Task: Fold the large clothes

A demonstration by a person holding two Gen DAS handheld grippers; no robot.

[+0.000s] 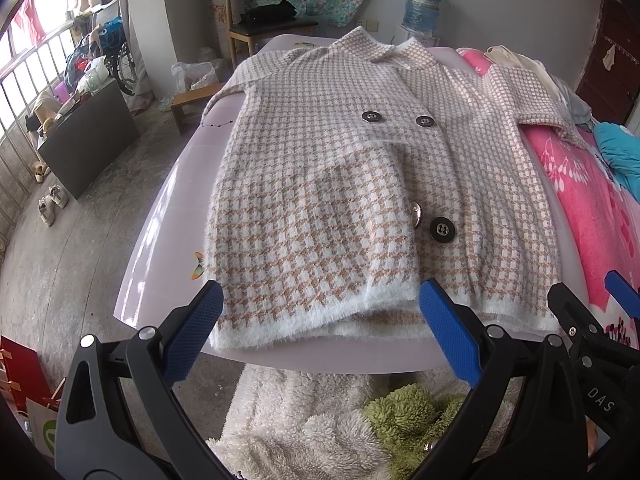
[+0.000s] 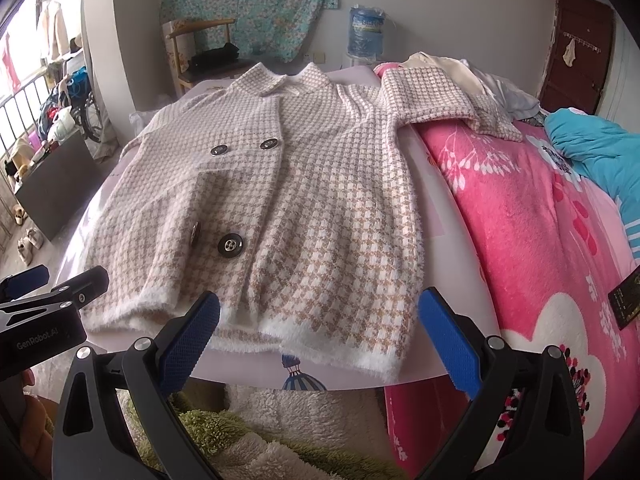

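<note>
Hovering spread wide and empty-handed at the coat's hem, left gripper and right gripper likely next pinch its corners.

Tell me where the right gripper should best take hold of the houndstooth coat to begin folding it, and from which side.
Probably the white fuzzy hem corner of the coat, approached from the table's near edge. That corner lies flat and free just ahead of the open right gripper, so one finger could slide under.
</note>
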